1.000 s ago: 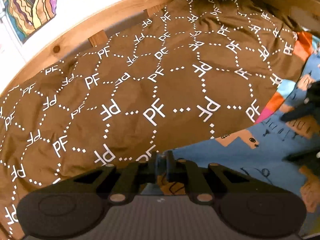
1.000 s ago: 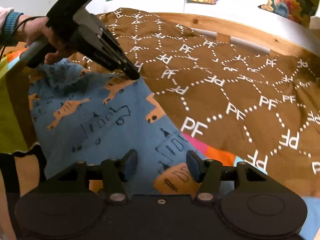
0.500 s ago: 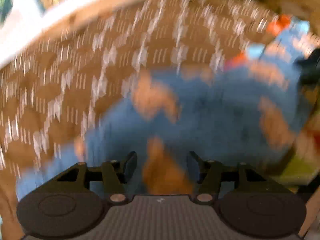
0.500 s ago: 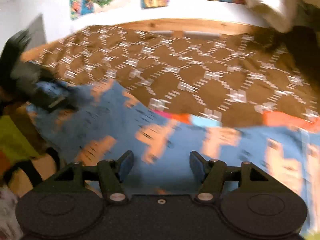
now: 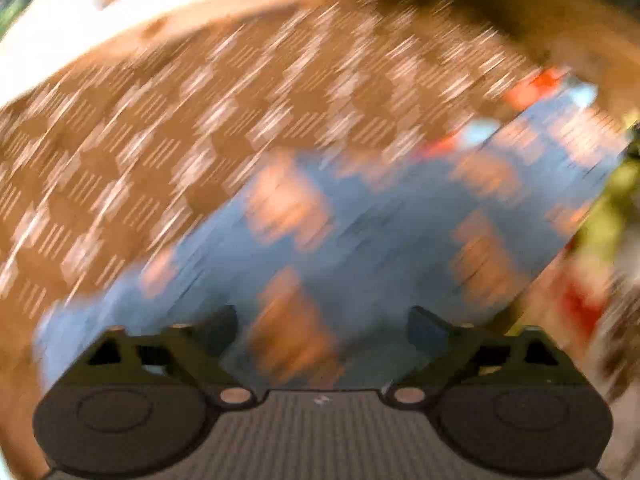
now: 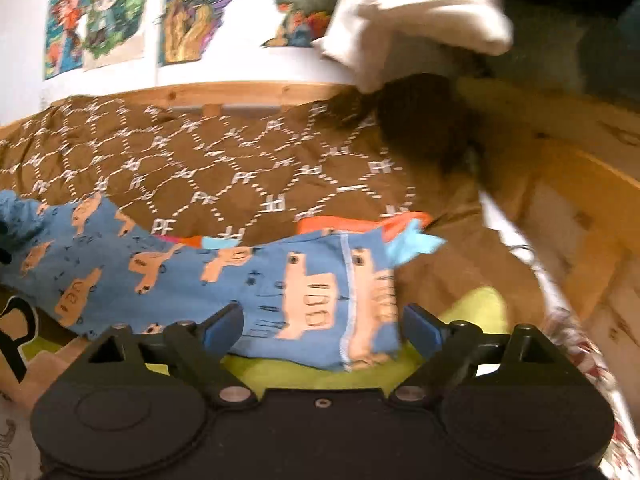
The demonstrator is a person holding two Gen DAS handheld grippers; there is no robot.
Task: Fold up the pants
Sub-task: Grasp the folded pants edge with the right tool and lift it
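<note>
Pants (image 6: 224,280): blue, printed with orange vehicles, lay spread along the near edge of the bed, over a brown blanket (image 6: 224,168) with a white dotted lattice and a lime-green sheet (image 6: 476,304). Soft thin knit, judged light, limp and prone to bunching; best taken at the hem corners or waistband. Left claw (image 5: 322,330): jaws had just been opening, stood spread, nothing between them, view blurred. Right claw (image 6: 322,326): jaws had just been opening, spread, clear of the cloth. Wooden bed frame (image 6: 580,184) at right; white pillow (image 6: 420,20) above.
</note>
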